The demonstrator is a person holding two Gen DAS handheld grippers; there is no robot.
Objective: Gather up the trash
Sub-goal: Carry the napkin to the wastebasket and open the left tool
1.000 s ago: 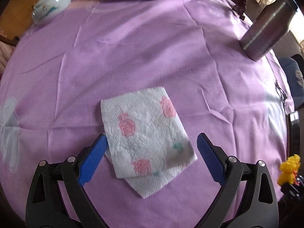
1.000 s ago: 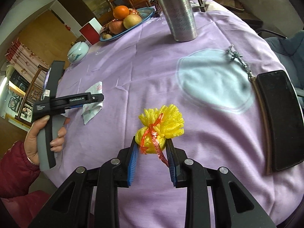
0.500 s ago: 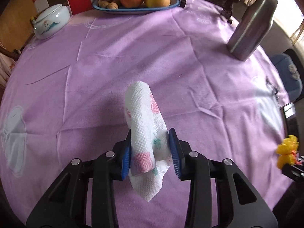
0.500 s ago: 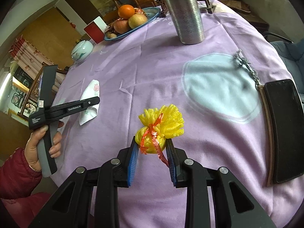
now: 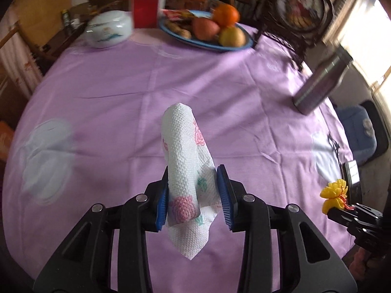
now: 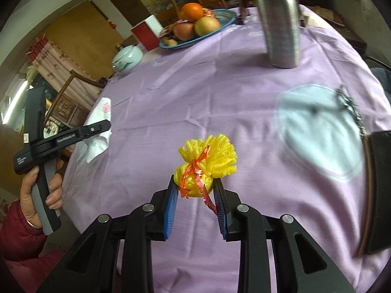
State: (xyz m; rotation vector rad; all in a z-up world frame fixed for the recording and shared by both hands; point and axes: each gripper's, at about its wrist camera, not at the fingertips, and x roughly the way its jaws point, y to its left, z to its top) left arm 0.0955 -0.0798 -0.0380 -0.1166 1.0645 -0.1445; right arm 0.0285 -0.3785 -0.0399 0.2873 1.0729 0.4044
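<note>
My left gripper [image 5: 194, 195] is shut on a white paper napkin with pink flowers [image 5: 185, 156], folded and lifted off the purple tablecloth [image 5: 122, 97]; the napkin also shows in the right wrist view [image 6: 100, 131], held by the left gripper [image 6: 97, 129]. My right gripper [image 6: 195, 205] is shut on a yellow foam net tied with red ribbon [image 6: 207, 166], held just above the cloth. That yellow net also shows in the left wrist view [image 5: 334, 196] at the far right.
A blue fruit plate [image 5: 205, 39], a white lidded bowl [image 5: 108, 29] and a red box [image 5: 145, 7] stand at the back. A steel bottle [image 5: 320, 83] stands on the right. Keys [image 6: 349, 107] and a black phone case [image 6: 378, 190] lie at the right edge.
My left gripper closed on the flat napkin, then lifted it and tilted up, so more of the far table shows. The right gripper kept hold of the yellow net.
</note>
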